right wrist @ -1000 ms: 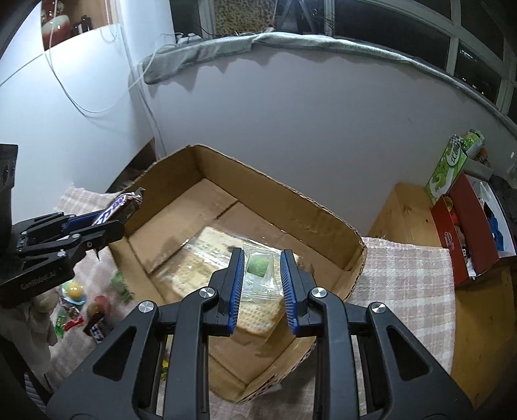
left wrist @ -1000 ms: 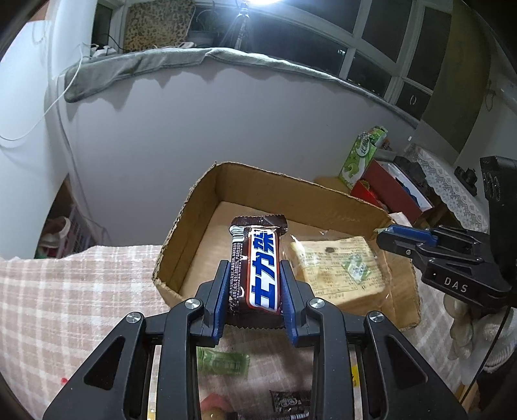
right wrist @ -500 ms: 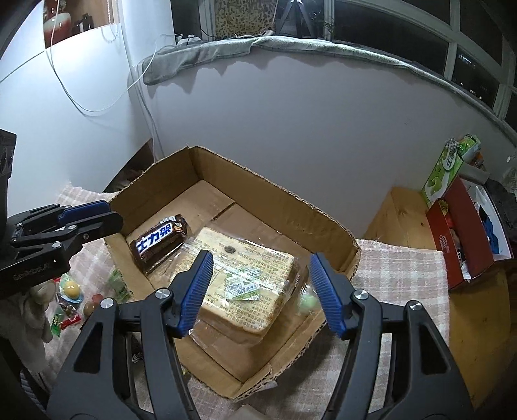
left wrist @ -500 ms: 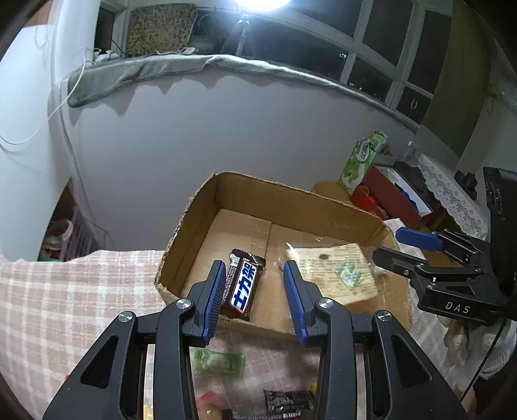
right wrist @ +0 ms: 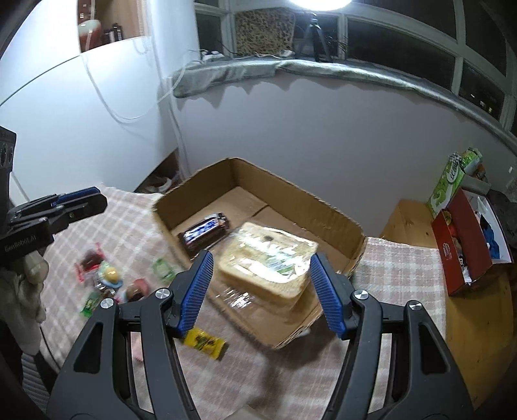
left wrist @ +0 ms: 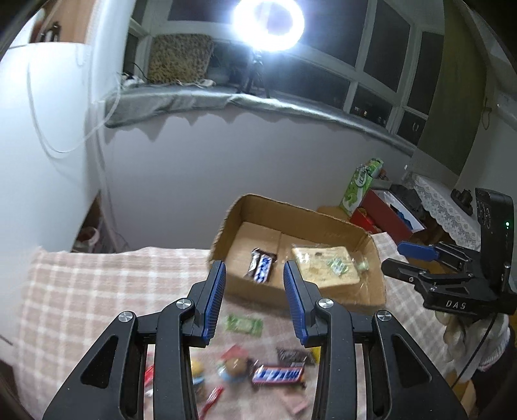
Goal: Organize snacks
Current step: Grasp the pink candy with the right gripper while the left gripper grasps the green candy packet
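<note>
While the ring light [left wrist: 269,24] glares over the checked tabletop [left wrist: 97,284], left tongs [left wrist: 253,297] and right tongs [right wrist: 261,287] hover apart, empty, above the cardboard box [right wrist: 326,206].

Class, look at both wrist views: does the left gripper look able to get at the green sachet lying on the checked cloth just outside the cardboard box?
Probably yes. The left gripper is open and empty, and the green sachet lies bare on the checked cloth just below its fingertips, outside the cardboard box, with nothing on top of it.
</note>
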Demonstrator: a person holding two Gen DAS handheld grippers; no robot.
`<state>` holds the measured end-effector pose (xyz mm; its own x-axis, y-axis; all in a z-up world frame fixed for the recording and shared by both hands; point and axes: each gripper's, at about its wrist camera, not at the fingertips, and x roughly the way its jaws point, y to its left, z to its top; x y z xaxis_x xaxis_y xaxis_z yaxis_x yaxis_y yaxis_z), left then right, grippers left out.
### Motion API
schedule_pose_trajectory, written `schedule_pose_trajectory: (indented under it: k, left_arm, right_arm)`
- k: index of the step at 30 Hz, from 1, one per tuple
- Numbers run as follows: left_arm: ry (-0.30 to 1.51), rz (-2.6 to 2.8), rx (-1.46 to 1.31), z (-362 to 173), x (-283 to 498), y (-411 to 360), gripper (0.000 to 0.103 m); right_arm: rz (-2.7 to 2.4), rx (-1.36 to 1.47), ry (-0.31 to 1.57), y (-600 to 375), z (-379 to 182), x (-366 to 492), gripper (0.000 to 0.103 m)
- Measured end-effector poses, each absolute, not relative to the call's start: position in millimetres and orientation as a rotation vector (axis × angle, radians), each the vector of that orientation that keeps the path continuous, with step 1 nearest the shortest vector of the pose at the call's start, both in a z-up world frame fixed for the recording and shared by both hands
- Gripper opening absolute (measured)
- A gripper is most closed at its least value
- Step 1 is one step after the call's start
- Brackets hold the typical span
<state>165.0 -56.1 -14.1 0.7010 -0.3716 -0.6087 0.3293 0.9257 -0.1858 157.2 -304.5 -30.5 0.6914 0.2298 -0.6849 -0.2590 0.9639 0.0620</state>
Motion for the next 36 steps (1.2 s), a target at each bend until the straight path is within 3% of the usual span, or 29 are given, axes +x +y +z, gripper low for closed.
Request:
schedule_pose_trajectory:
  k: [8, 19, 31, 36]
  left_arm:
    - [0.666, -0.337, -0.083, -19, 119, -15, 0.035]
    - [0.757, -0.284, -0.149, -69, 77, 14, 0.035]
    - [0.883, -0.247, -0.117, -119, 76, 10, 0.035]
    - [0.900, -0.232, -0.092, -129, 82, 8, 0.035]
  right_arm:
    - [0.356, -0.058, 0.769, -286, -37, 122, 0.065]
    - [0.438, -0.078, 0.820, -259, -61, 81, 0.065]
    - [0.502, -0.089, 0.945, -213, -117, 76, 0.064]
    - [0.503, -0.071, 0.984, -205, -129, 85, 0.057]
